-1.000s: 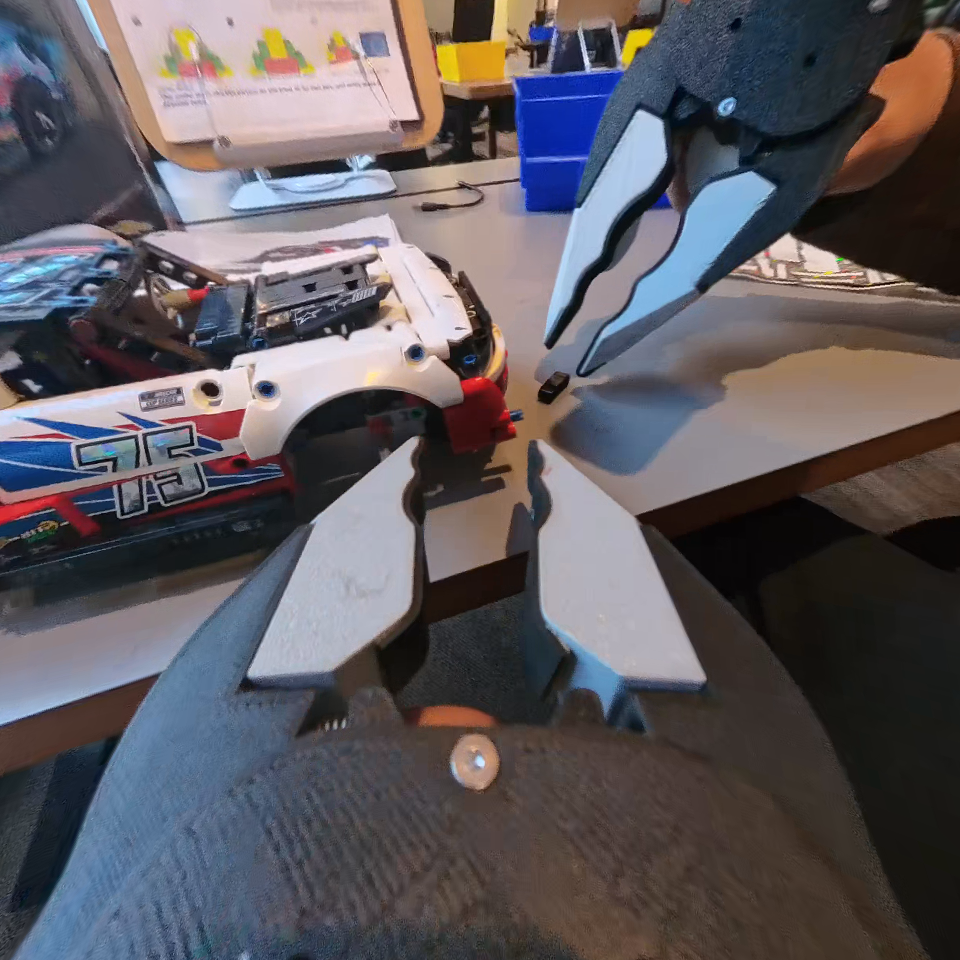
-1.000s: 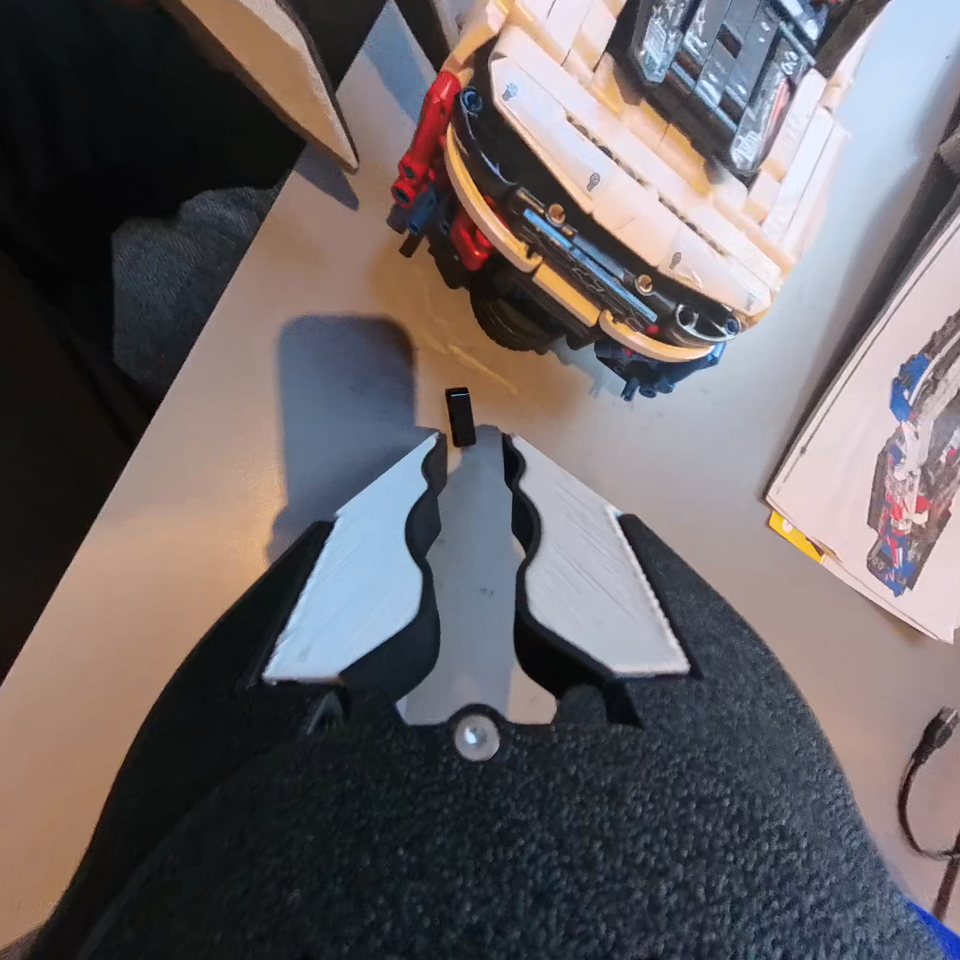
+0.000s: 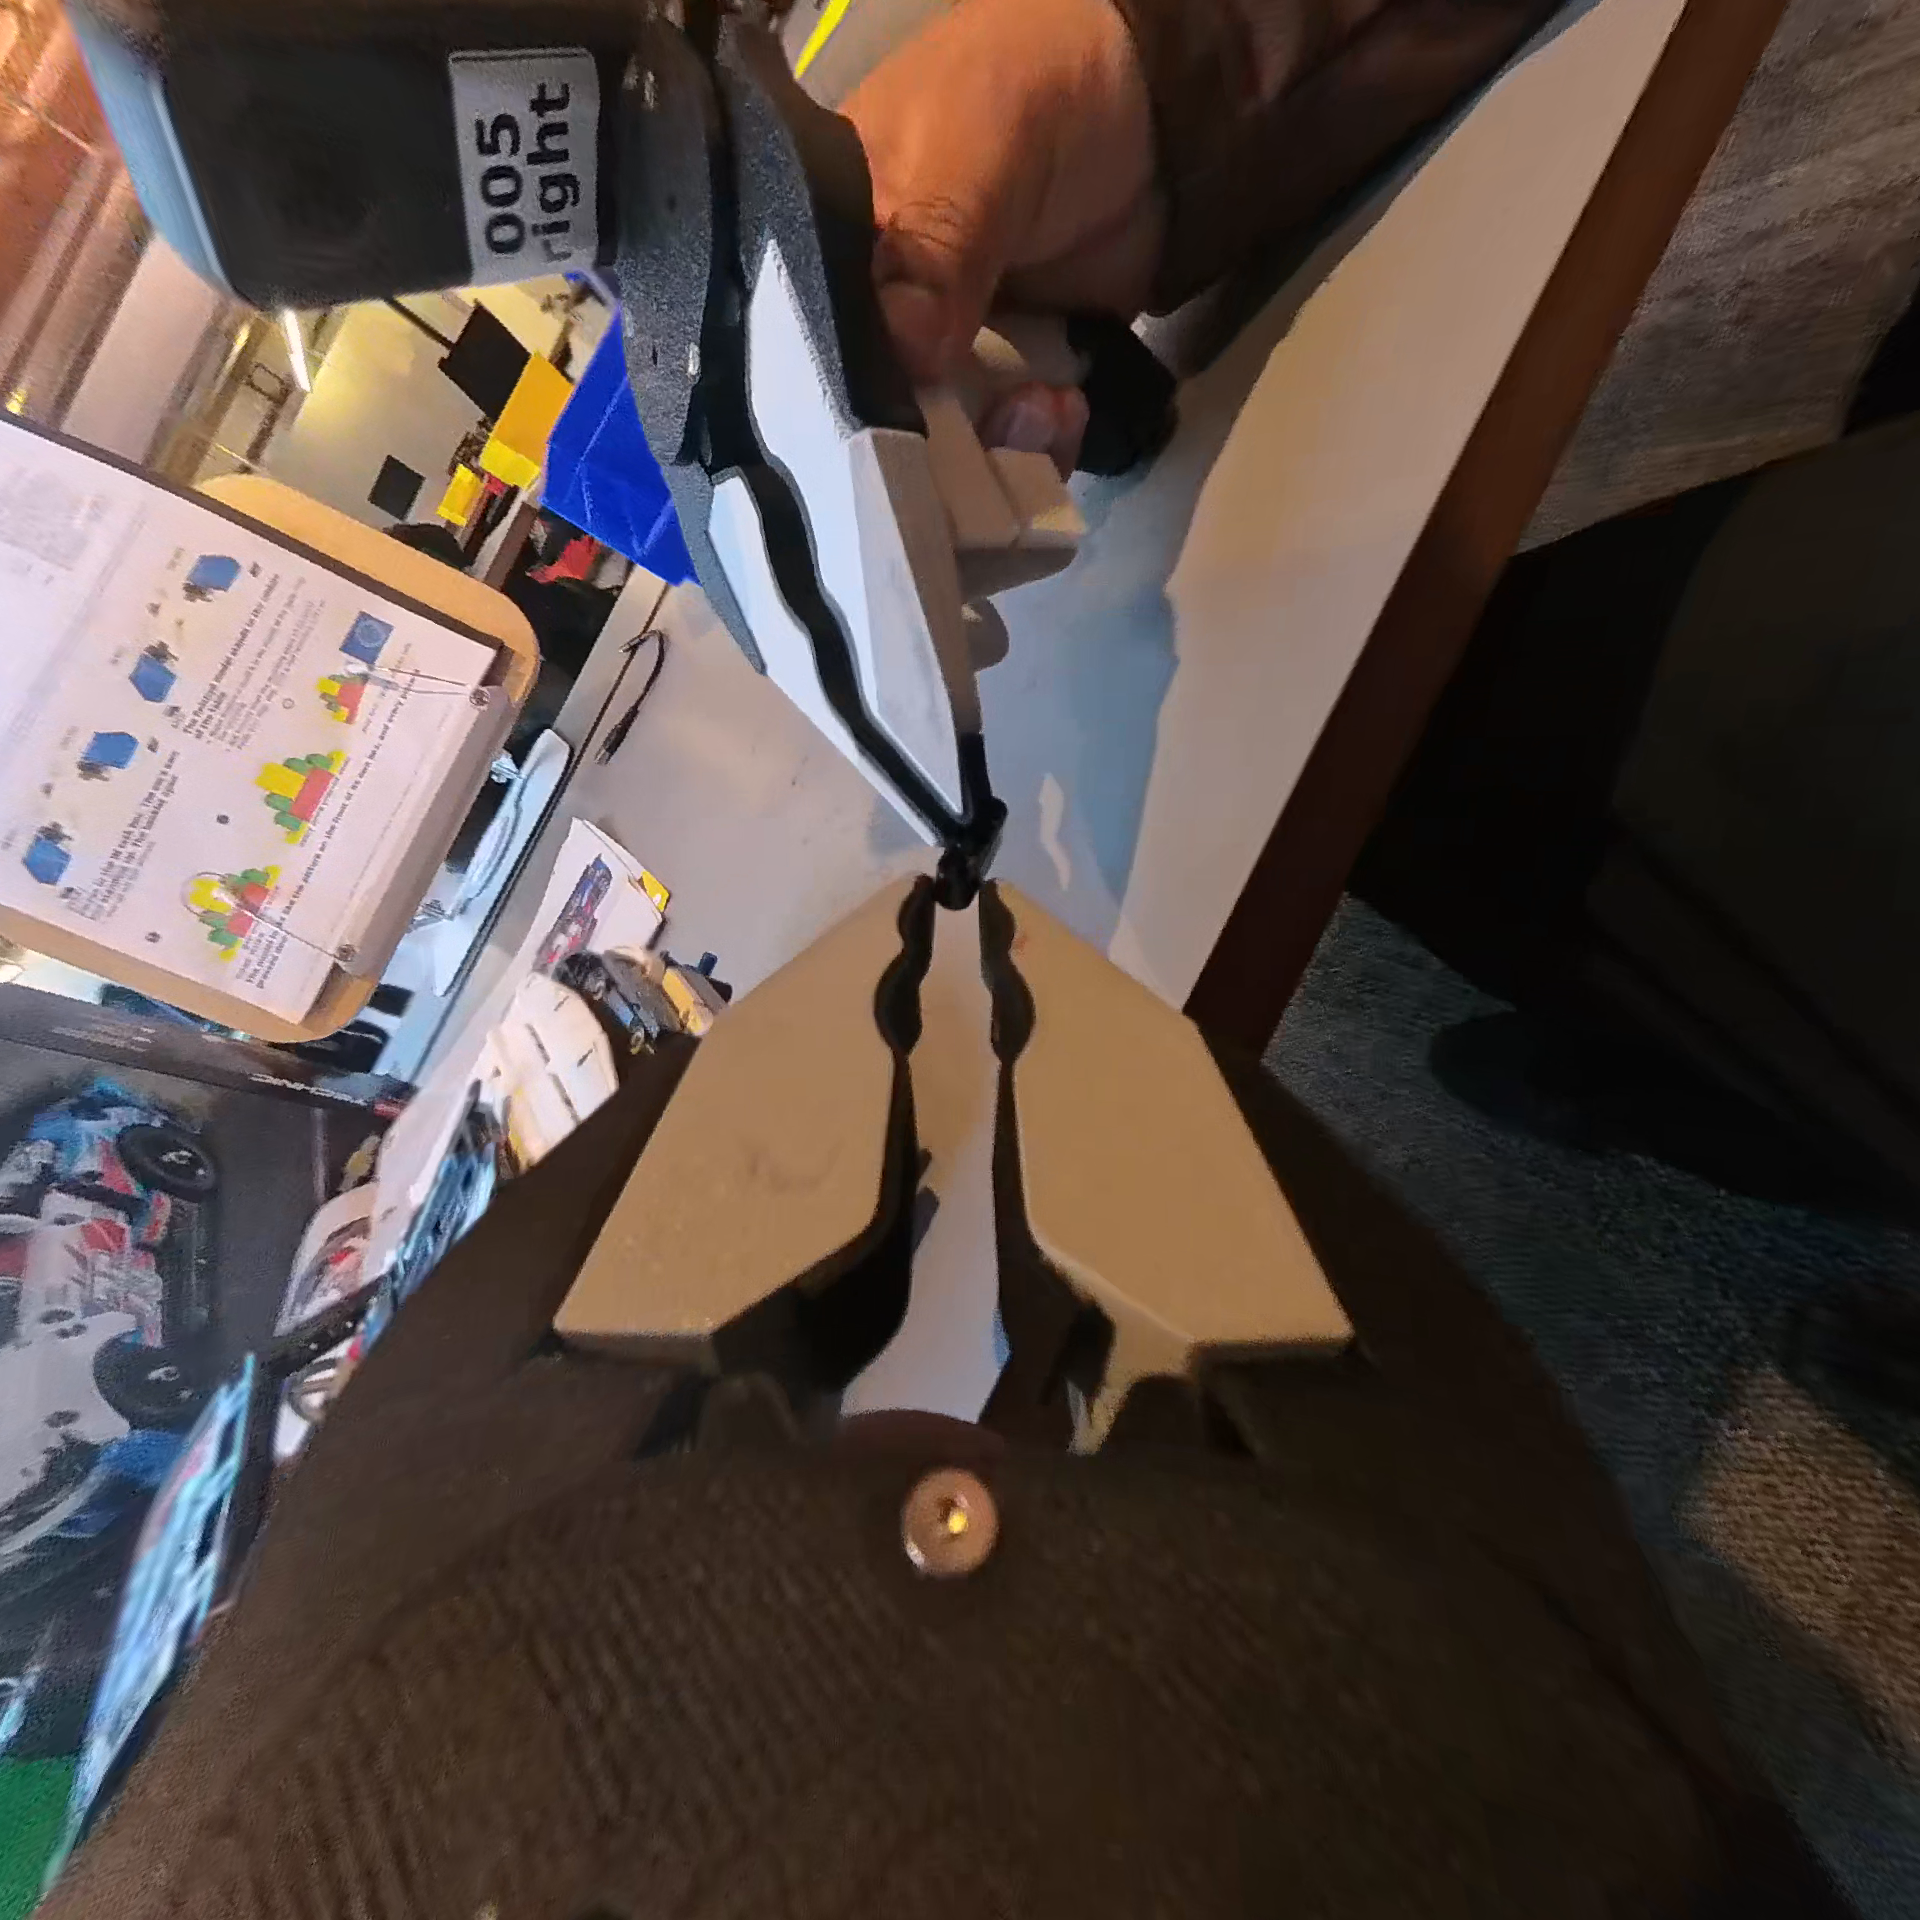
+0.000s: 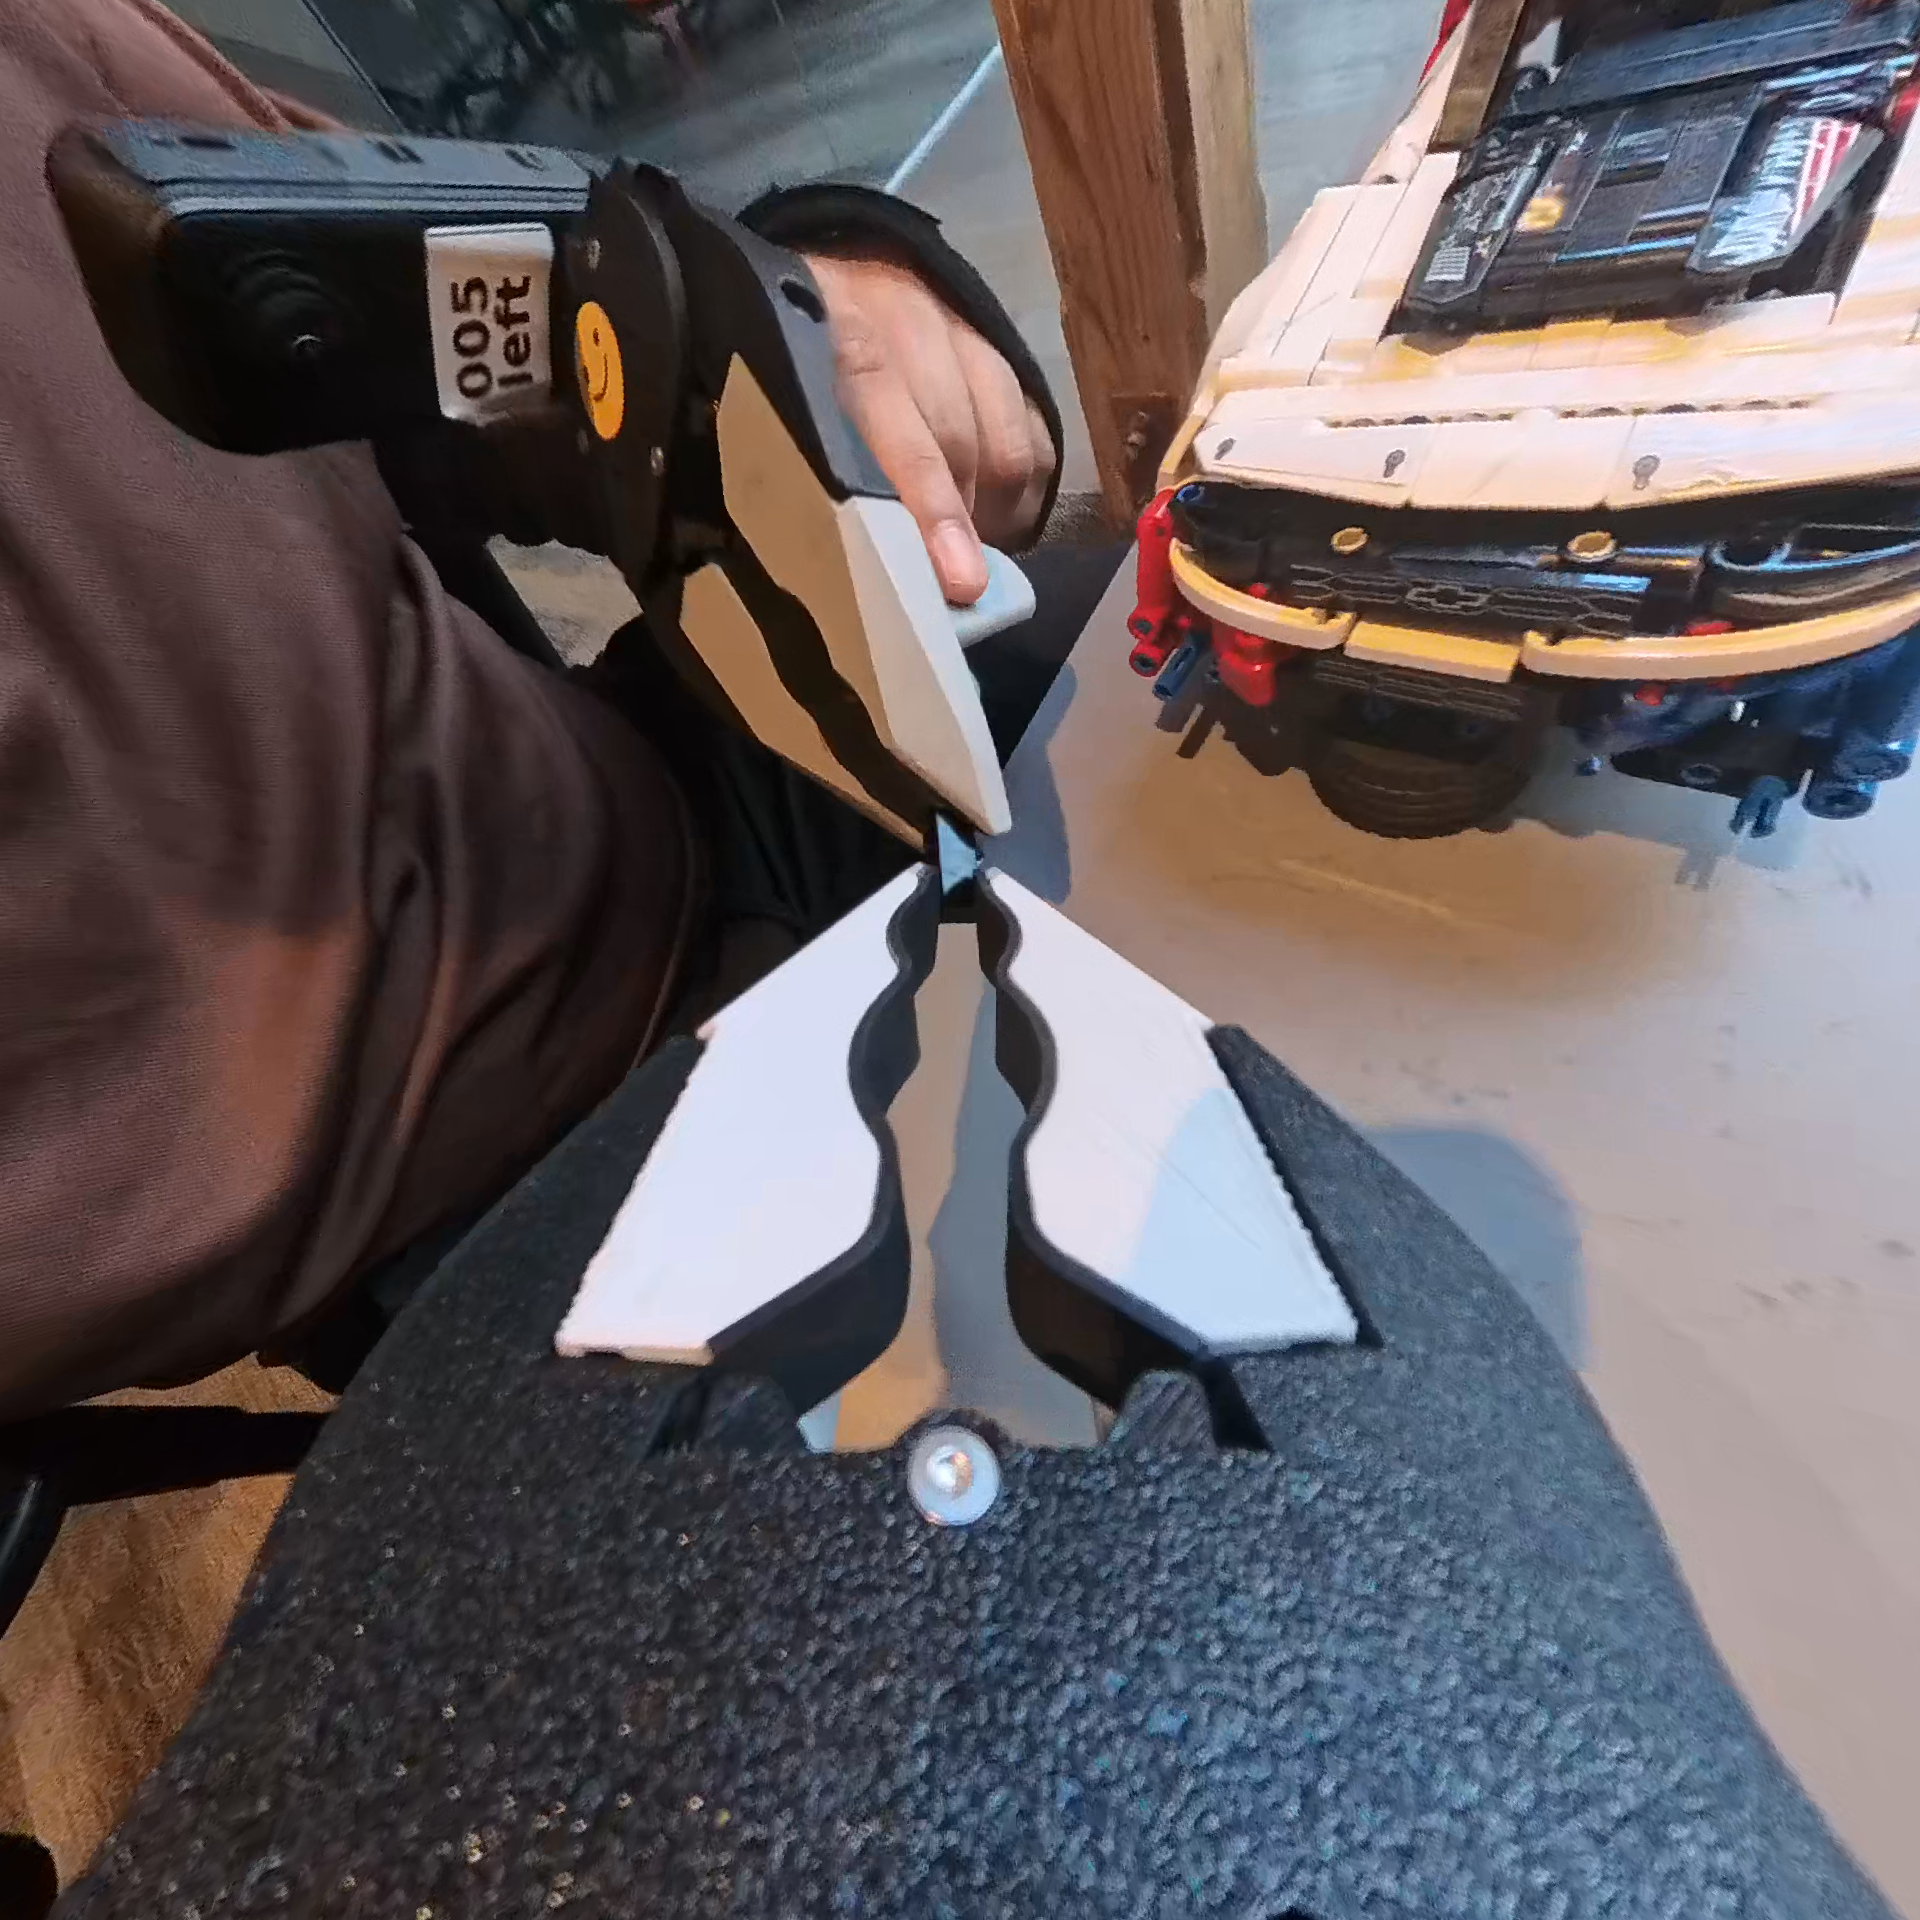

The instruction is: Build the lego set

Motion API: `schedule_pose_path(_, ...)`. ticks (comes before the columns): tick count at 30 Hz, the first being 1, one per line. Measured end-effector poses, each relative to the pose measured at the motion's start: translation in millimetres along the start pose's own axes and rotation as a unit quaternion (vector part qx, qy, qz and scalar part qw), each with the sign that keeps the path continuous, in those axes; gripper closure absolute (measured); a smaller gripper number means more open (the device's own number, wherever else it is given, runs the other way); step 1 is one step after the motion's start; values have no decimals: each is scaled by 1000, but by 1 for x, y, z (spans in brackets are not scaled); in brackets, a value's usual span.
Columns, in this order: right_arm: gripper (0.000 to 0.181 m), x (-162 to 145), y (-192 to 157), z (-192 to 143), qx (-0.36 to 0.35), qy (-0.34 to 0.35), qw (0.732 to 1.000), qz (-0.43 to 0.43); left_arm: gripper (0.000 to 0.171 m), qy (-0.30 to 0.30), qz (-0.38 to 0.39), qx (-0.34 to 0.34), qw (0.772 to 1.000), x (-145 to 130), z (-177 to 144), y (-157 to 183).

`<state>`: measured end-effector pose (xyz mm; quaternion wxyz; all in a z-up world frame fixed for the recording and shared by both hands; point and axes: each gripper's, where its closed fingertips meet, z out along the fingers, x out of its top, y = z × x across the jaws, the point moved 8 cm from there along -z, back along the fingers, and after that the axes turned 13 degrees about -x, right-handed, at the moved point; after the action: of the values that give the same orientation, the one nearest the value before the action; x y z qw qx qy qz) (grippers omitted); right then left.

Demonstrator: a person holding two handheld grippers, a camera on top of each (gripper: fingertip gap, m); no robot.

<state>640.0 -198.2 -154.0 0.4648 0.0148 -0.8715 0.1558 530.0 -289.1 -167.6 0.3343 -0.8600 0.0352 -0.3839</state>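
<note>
the small black lego piece point(image 4: 956, 868) hangs in the air between both tools, tip to tip: the right gripper point(image 4: 951, 896) has its fingers pinched narrow on one end, the left gripper point(image 3: 954, 896) nipped on the other. so little is gripped that a twist or an early release could flick it off the tabletop point(image 4: 1455, 1039) edge just below the fingers. the lego car point(image 4: 1507, 468) sits well ahead of the right fingers, open surface between.

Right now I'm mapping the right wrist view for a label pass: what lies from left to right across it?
Brown fabric sleeve → left gripper pinching small black lego piece → wooden post → white lego car.
</note>
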Motion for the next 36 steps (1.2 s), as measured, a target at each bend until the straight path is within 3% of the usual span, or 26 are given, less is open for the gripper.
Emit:
schedule_pose_path(7,181,0,6,-4,5,15,1000,13,164,28,-37,-7,999,-1,2,-2)
schedule_pose_path(13,181,-2,23,-8,-114,4,993,-18,166,-14,-113,-9,993,-14,13,-14)
schedule_pose_path(15,181,-4,23,-13,-145,4,988,-46,166,-16,-134,-11,991,-14,13,-17)
schedule_pose_path(18,165,-3,9,-13,-173,5,977,-125,166,-20,-168,-18,985,-14,13,-20)
schedule_pose_path(21,164,1,-5,-5,-249,-8,937,-246,166,-46,-186,-27,981,-13,13,-22)
schedule_pose_path(26,166,4,-13,16,-294,-38,902,-313,166,-105,-79,11,991,-3,11,-22)
schedule_pose_path(30,172,4,-16,20,-319,-48,880,-349,167,-165,35,54,984,-4,14,-16)
schedule_pose_path(36,174,2,-18,27,-347,-61,860,-370,169,-177,44,60,981,-8,14,-10)
